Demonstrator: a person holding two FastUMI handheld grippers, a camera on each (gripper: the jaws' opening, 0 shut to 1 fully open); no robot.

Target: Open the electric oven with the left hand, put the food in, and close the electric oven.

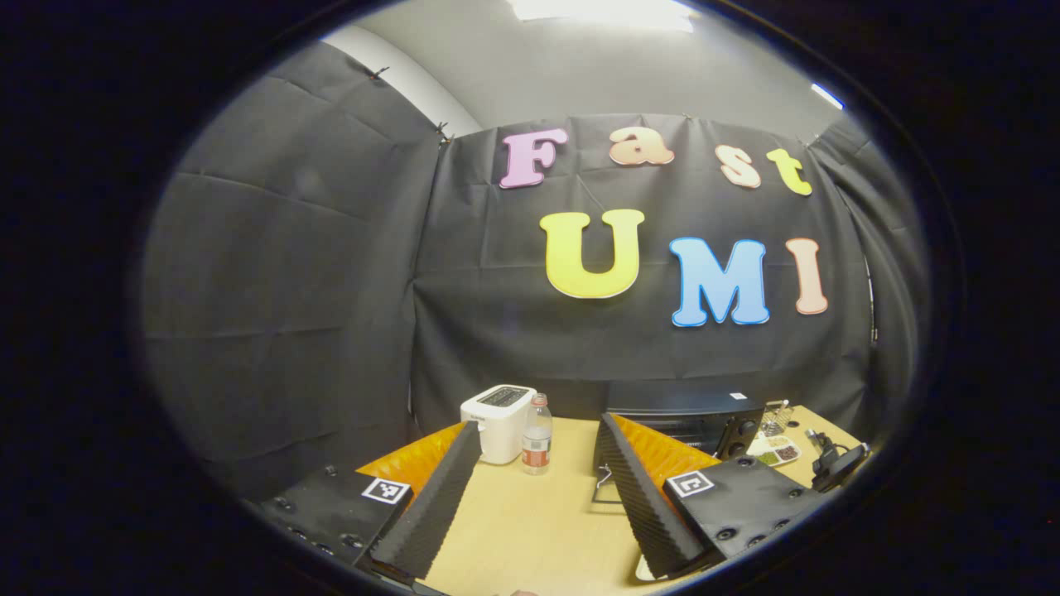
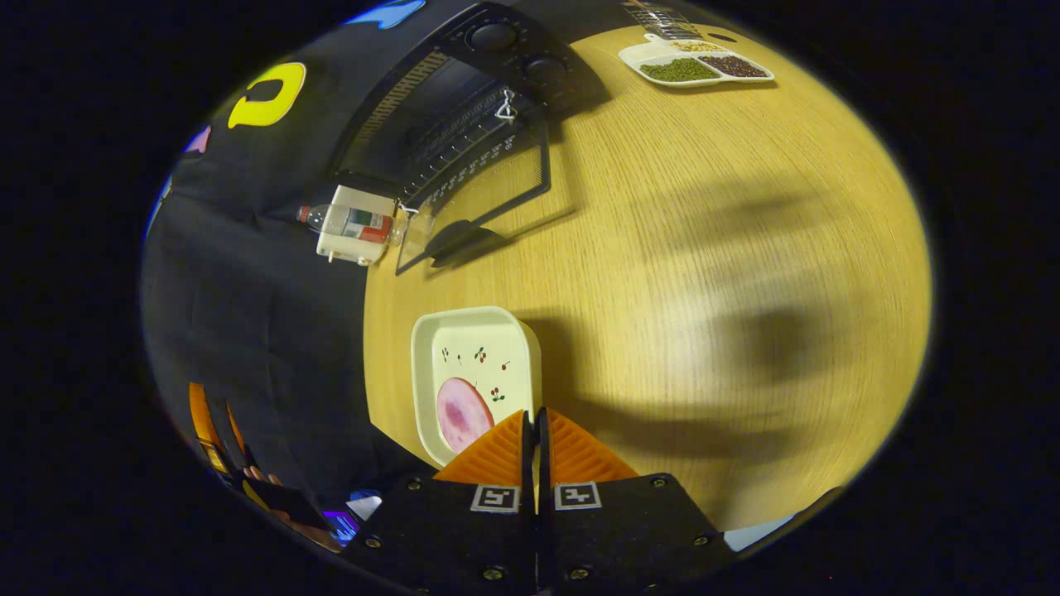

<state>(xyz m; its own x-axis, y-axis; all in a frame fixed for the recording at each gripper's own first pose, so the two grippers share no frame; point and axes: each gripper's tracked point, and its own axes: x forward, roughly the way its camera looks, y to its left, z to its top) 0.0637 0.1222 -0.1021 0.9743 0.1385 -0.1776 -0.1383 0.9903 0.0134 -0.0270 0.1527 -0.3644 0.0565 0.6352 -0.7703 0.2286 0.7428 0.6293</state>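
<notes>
The black electric oven (image 2: 464,99) stands at the table's far side with its glass door (image 2: 489,190) folded down flat in front of it. A cream square dish (image 2: 472,364) carries a pink slice of meat (image 2: 462,414). My right gripper (image 2: 534,414) is shut on the dish's rim at its near corner, and the dish stays sharp while the table blurs. In the left gripper view the oven (image 1: 679,406) is ahead to the right. My left gripper (image 1: 540,424) is open wide above the table with nothing between its fingers.
A white toaster (image 1: 497,422) and a water bottle (image 1: 537,439) stand left of the oven. A divided tray of beans (image 2: 696,66) lies on the wooden table (image 2: 704,248) right of the oven. A hand (image 2: 273,497) shows at the lower left of the right gripper view.
</notes>
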